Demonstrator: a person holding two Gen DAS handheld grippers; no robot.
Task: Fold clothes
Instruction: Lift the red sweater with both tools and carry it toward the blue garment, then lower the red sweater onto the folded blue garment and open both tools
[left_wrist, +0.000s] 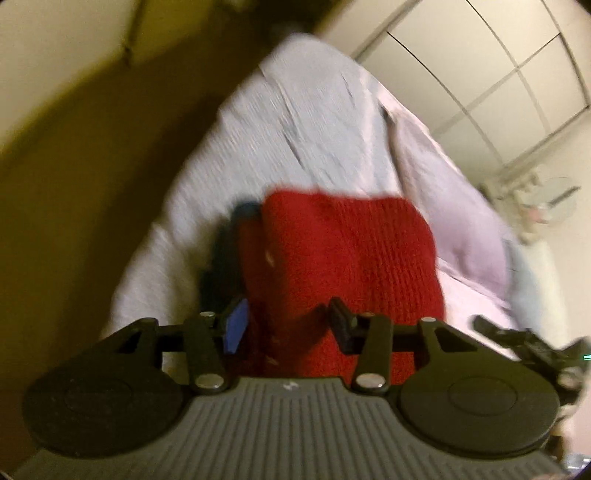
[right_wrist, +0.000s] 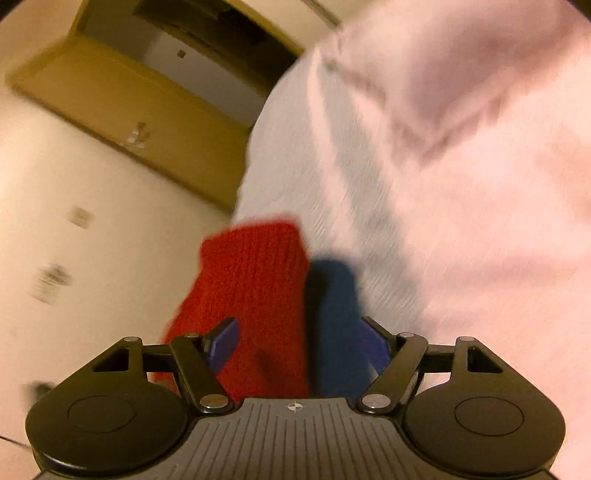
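A red knitted garment with a dark blue part is held between both grippers above the bed. My left gripper is shut on a fold of the red knit; its blue pads press the cloth. My right gripper is shut on the red knit and the blue part together. The garment hangs forward from both. The right gripper's body shows at the right edge of the left wrist view. Both views are blurred by motion.
A bed with a pale striped sheet and a pink blanket lies below. A wooden cabinet stands on the pale tiled floor. White wardrobe doors and a fan are at the right.
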